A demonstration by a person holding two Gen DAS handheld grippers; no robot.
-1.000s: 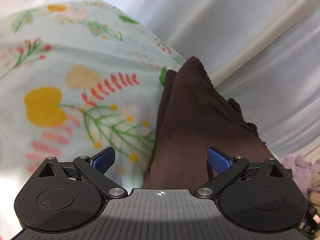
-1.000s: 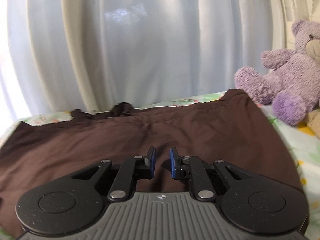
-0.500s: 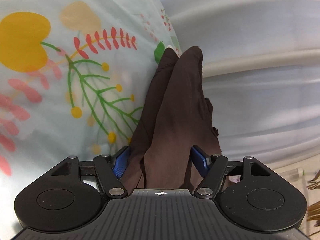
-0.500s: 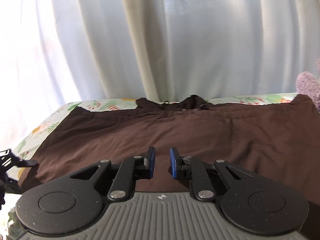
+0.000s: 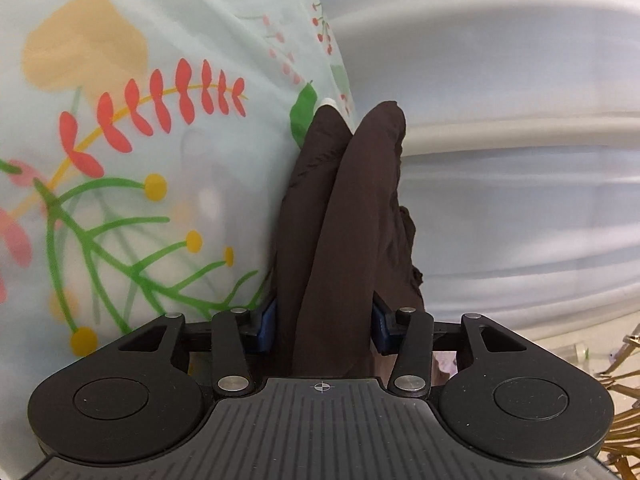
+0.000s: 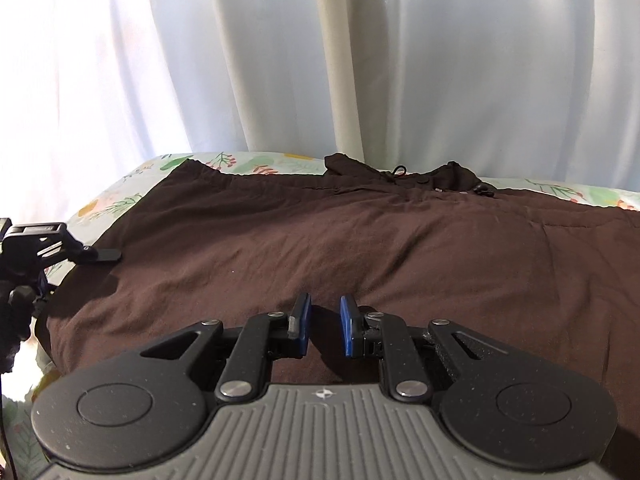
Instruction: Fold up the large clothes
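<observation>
A dark brown garment [image 6: 320, 248] lies spread over a floral bedsheet [image 6: 116, 204]; its waistband with a drawstring lies at the far edge by the curtain. In the left wrist view my left gripper [image 5: 324, 326] is shut on the garment's edge [image 5: 344, 220], with two folds of brown cloth standing between the blue pads. It also shows at the left edge of the right wrist view [image 6: 36, 248]. My right gripper [image 6: 323, 326] hovers over the garment's middle, jaws narrowly apart with nothing between the pads.
White curtains [image 6: 360, 60] hang right behind the bed's far edge. The floral sheet [image 5: 120, 160] fills the left of the left wrist view. A woven straw object [image 5: 624, 400] shows at the lower right there.
My left gripper moved onto the garment's edge and closed on it. My right gripper swung left along the garment; the purple teddy bear has left its view.
</observation>
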